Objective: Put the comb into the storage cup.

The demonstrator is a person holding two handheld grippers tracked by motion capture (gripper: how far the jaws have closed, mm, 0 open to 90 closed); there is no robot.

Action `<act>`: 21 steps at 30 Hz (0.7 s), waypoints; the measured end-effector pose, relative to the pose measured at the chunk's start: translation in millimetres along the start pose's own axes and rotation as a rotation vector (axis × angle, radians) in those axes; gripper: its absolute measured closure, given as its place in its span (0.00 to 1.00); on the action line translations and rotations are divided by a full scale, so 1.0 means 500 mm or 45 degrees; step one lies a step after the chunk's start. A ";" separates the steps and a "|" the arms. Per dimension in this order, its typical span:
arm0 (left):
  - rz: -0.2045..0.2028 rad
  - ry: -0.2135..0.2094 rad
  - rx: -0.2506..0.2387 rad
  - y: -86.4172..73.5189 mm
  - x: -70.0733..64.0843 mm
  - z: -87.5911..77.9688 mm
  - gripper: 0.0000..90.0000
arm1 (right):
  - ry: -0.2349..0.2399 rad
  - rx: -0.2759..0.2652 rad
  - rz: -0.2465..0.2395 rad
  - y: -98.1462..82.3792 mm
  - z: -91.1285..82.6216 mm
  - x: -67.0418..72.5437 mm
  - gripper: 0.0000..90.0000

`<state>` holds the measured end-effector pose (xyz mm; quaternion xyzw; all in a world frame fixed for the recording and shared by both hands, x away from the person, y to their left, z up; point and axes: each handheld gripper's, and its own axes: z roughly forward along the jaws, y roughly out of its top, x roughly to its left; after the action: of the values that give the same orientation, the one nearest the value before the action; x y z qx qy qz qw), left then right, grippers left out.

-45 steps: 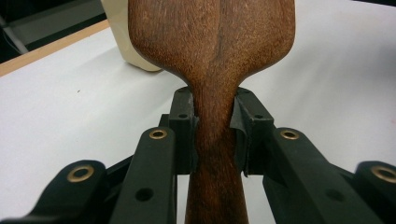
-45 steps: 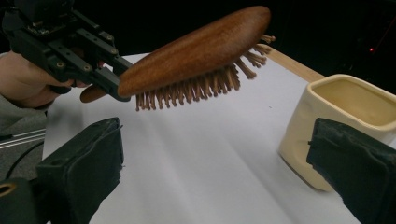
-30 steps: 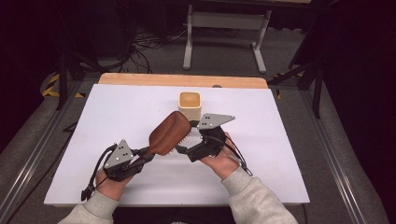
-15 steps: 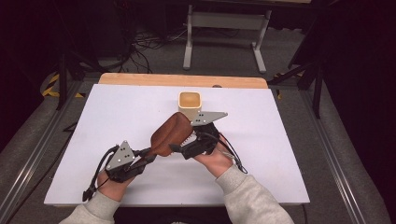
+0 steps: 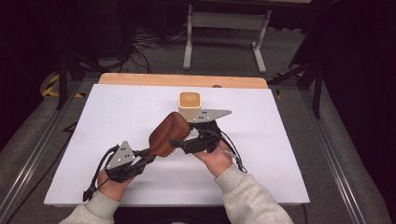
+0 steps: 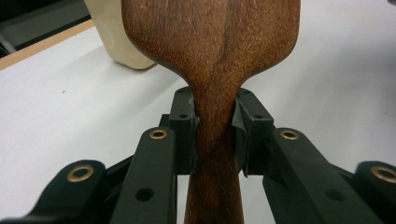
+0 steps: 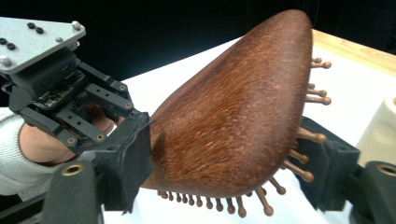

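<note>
My left gripper point(image 5: 148, 156) clamps the hairbrush point(image 5: 167, 135) by its handle, head raised over the white table point(image 5: 116, 116) near the cup point(image 5: 189, 105). My right gripper point(image 5: 180, 142) has just been closing around the head, one pad touching wood, the other at the bristles

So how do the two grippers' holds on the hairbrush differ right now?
The left gripper is clamped on the hairbrush's narrow handle; the right gripper straddles its wide head, jaws just closing, one pad against the wooden back, the other at the bristle tips. Both hold it above the table.
</note>
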<state>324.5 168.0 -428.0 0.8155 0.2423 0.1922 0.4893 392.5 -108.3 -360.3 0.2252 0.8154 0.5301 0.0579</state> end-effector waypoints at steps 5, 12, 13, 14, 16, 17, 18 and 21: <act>0.029 0.017 0.033 0.002 -0.006 0.003 0.81 | 0.033 0.000 -0.026 0.008 -0.007 0.006 0.42; 0.032 0.020 0.035 0.002 -0.005 0.003 0.80 | 0.094 -0.011 -0.072 0.018 -0.014 0.020 0.54; 0.032 0.020 0.035 0.002 -0.005 0.003 0.80 | 0.094 -0.011 -0.072 0.018 -0.014 0.020 0.54; 0.035 0.023 0.037 0.002 -0.005 0.003 0.80 | 0.108 -0.017 -0.074 0.018 -0.015 0.021 0.55; 0.033 0.021 0.037 0.002 -0.004 0.003 0.79 | 0.124 -0.020 -0.086 0.021 -0.017 0.026 0.57; 0.035 0.020 0.034 0.002 -0.005 0.003 0.79 | 0.126 -0.018 -0.099 0.023 -0.018 0.029 0.58; 0.036 0.019 0.032 0.002 -0.004 0.003 0.79 | 0.130 -0.017 -0.108 0.024 -0.018 0.032 0.59; 0.034 0.009 0.017 0.002 -0.003 0.001 0.78 | 0.163 -0.035 -0.121 0.029 -0.022 0.040 0.63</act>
<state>323.9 166.2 -427.4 0.8212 0.2342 0.1999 0.4804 375.3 -103.9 -339.6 0.1512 0.8198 0.5513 0.0340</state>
